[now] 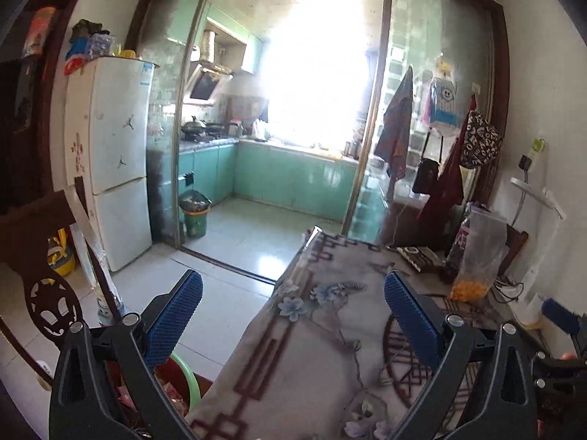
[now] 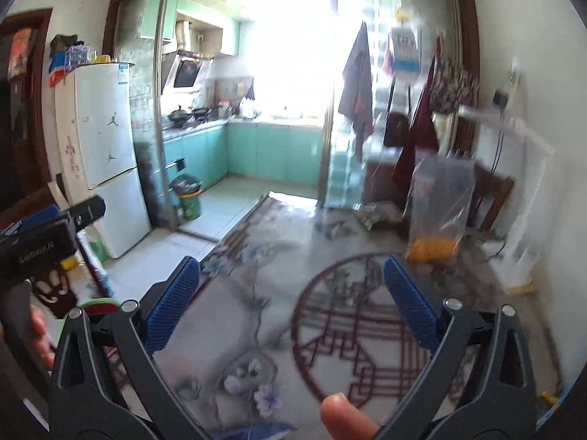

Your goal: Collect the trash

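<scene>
My left gripper (image 1: pixel 293 282) is open over the near left corner of a table with a flower-patterned cloth (image 1: pixel 312 330), and nothing is between its blue pads. My right gripper (image 2: pixel 291 267) is open too, above the cloth's round red pattern (image 2: pixel 363 333), also with nothing in it. Crumpled wrappers (image 2: pixel 339 229) lie at the far end of the table. A dark packet (image 1: pixel 418 256) lies there as well. A clear plastic bag with orange bits at the bottom (image 1: pixel 477 256) stands at the far right. A green-rimmed bin (image 1: pixel 189 377) with red scraps inside sits low beside the table's left edge.
A carved dark chair (image 1: pixel 44 286) stands at the left, and a white fridge (image 1: pixel 117 154) behind it. Through the sliding glass door is a kitchen with a lined green waste bin (image 1: pixel 194 216). Clothes hang at the right wall. A fingertip (image 2: pixel 345 414) shows at the bottom edge.
</scene>
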Motion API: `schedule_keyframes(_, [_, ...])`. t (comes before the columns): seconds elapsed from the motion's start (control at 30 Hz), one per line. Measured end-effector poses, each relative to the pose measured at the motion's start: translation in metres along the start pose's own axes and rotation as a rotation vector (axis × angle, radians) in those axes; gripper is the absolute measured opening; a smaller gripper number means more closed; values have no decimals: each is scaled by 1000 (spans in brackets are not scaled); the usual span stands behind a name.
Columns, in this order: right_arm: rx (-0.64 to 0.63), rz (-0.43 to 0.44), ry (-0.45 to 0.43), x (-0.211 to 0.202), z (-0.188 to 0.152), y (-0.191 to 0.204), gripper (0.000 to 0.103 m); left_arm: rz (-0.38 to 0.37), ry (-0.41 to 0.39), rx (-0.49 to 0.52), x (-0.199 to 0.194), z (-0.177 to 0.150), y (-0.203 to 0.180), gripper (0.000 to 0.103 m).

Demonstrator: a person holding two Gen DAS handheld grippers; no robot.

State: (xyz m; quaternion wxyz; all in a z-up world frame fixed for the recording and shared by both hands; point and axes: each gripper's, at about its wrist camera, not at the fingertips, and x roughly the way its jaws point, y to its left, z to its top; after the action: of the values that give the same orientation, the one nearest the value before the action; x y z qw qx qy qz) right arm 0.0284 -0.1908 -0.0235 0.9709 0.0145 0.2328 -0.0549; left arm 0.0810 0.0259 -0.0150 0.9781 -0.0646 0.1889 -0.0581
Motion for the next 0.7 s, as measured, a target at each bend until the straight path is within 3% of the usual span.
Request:
schedule_keyframes(0.13, [36, 20, 78, 3, -1, -29, 98, 109, 11, -45, -12, -7, -17, 95])
schedule_keyframes(0.27, [28, 31, 102, 0, 2, -41, 98, 129, 89, -89, -12, -18, -25, 95])
schedule_keyframes(0.4, [27, 57, 125, 2, 0, -48, 98, 163, 102, -41, -16, -24, -37, 95])
schedule_keyframes(0.7, [28, 61, 127, -2, 2, -61, 98, 165, 148, -58, -20, -22, -56, 95])
